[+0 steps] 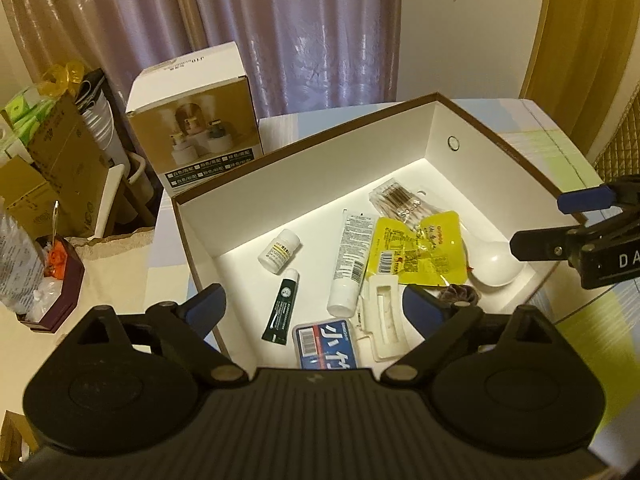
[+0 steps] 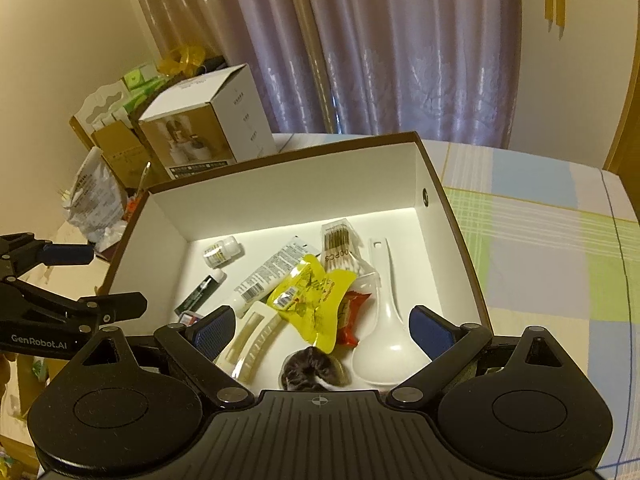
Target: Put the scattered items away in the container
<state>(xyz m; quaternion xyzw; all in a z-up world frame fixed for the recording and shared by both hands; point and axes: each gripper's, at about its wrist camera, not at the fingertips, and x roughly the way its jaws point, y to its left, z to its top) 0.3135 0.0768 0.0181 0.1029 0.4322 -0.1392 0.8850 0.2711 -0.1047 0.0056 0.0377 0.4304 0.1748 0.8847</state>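
Your left wrist camera looked down from the near-left corner of the box [image 1: 304, 168], close above it. Your right wrist camera faced the same way from its near edge. Both views shared the box interior and the curtain [image 2: 400, 48].

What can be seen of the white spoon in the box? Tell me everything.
The white spoon is a glossy soup spoon, plastic or ceramic by its look, with a deep rounded bowl and a flat handle that has a small hole near its tip. It lies bowl up on the floor of the box, near the right wall, handle pointing toward the far wall. The swab packet and red wrapper lie along its left side. Neither pair of tongs touches it.
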